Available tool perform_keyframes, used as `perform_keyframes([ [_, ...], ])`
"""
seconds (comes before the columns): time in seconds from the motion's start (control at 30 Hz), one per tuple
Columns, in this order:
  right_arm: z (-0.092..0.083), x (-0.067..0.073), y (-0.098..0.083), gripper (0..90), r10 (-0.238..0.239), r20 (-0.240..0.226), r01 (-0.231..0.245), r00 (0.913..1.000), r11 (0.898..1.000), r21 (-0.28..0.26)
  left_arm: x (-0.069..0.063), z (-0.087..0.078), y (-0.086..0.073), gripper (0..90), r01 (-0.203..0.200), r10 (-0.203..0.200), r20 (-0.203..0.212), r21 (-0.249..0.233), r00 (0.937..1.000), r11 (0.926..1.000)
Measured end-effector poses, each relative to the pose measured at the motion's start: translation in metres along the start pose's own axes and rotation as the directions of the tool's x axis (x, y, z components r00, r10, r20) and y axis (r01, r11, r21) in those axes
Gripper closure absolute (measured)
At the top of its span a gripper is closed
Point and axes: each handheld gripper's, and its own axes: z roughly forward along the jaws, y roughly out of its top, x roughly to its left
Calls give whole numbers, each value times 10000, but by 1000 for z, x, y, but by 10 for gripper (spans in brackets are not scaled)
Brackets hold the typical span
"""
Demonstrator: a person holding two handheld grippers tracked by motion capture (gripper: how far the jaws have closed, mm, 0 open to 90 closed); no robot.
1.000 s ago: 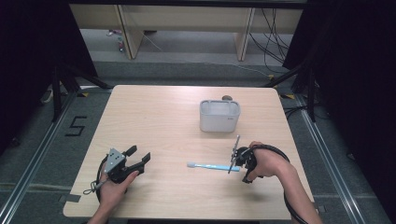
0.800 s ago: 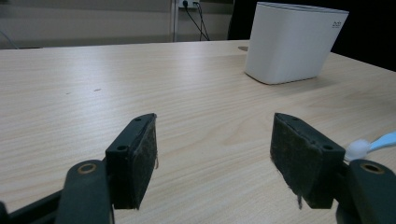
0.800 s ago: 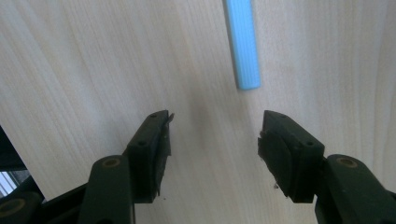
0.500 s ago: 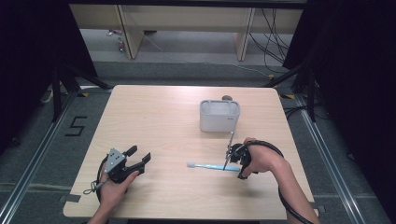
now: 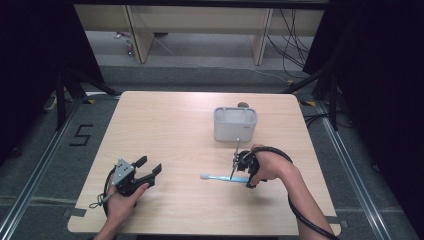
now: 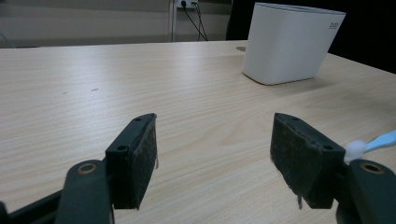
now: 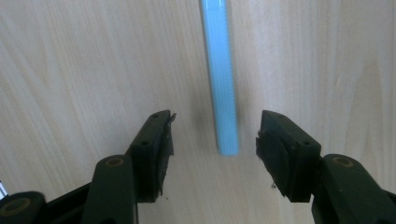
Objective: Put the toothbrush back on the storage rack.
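A light blue toothbrush [image 5: 220, 177] with a white head lies flat on the wooden table [image 5: 175, 125], right of centre. My right gripper [image 5: 244, 178] points straight down over its handle end. In the right gripper view, the blue handle [image 7: 221, 79] ends between the open jaws of the right gripper [image 7: 214, 145], and neither pad touches it. My left gripper [image 5: 149, 165] rests open near the front left, holding nothing. In the left gripper view, the left gripper [image 6: 212, 158] faces the white head of the toothbrush [image 6: 356, 148], which shows past the right jaw.
A white rectangular holder [image 5: 235, 124] stands upright behind the toothbrush, toward the back right; the left gripper view has the holder [image 6: 293, 43] at its upper right. Bare wood lies between the two grippers. Dark floor, cables and bench legs surround the table.
My right hand has shifted left and tipped down, bringing its gripper over the toothbrush's handle end. The left gripper and the toothbrush have stayed put.
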Motion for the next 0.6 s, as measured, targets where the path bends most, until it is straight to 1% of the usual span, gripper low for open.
perform_keyframes([
  [0.1,0,-1,6,466,-71,8,71,10000,10000,63,0,0,0,310,-12,12,11,-6,10000,10000],
  [0.13,1,-2,8,472,-334,47,334,9994,9994,-6,0,0,0,311,-16,16,13,-7,10000,10000],
  [0.17,1,-2,9,476,-223,-5,223,9998,9998,-14,0,0,0,310,-7,7,14,-4,10000,10000],
  [0.2,0,-1,11,483,-220,1,220,9998,9998,16,0,0,0,311,-3,3,16,-3,10000,10000],
  [0.23,1,-2,13,490,-399,-65,399,9992,9992,-29,0,0,0,310,-3,3,18,-2,10000,10000],
  [0.27,1,-2,14,497,-302,-59,302,9995,9995,-23,0,0,0,310,1,-1,25,-8,10000,10000],
  [0.3,1,-2,14,497,-302,-59,302,9995,9995,-23,0,0,0,310,1,-1,25,-8,10000,10000],
  [0.33,2,-3,17,504,-625,67,625,9980,9980,-40,0,0,0,310,-6,6,32,-14,10000,10000],
  [0.37,3,-4,20,521,-669,-24,669,9978,9977,-112,0,0,0,310,-9,9,35,-14,10000,10000],
  [0.4,2,-2,21,524,-371,-92,371,9993,9993,-2,0,0,0,310,-11,11,39,-10,10000,10000],
  [0.43,2,-2,21,524,-371,-92,371,9993,9993,-2,0,0,0,310,-11,11,39,-10,10000,10000],
  [0.47,4,-3,22,527,-527,-81,527,9986,9986,-54,-1,0,0,310,-1,1,17,49,10000,10000],
  [0.5,5,-3,24,533,-627,-100,626,9980,9979,-148,0,0,0,311,-19,19,44,4,10000,10000],
  [0.53,6,-4,26,543,-687,-223,684,9974,9976,-126,0,0,0,310,-23,23,55,-3,10000,10000],
  [0.57,6,-3,26,547,-582,-232,580,9980,9983,-94,0,0,0,310,-32,32,63,1,10000,10000],
  [0.6,7,-4,27,550,-678,-188,676,9975,9977,-99,0,0,0,310,-28,28,61,7,10000,10000],
])
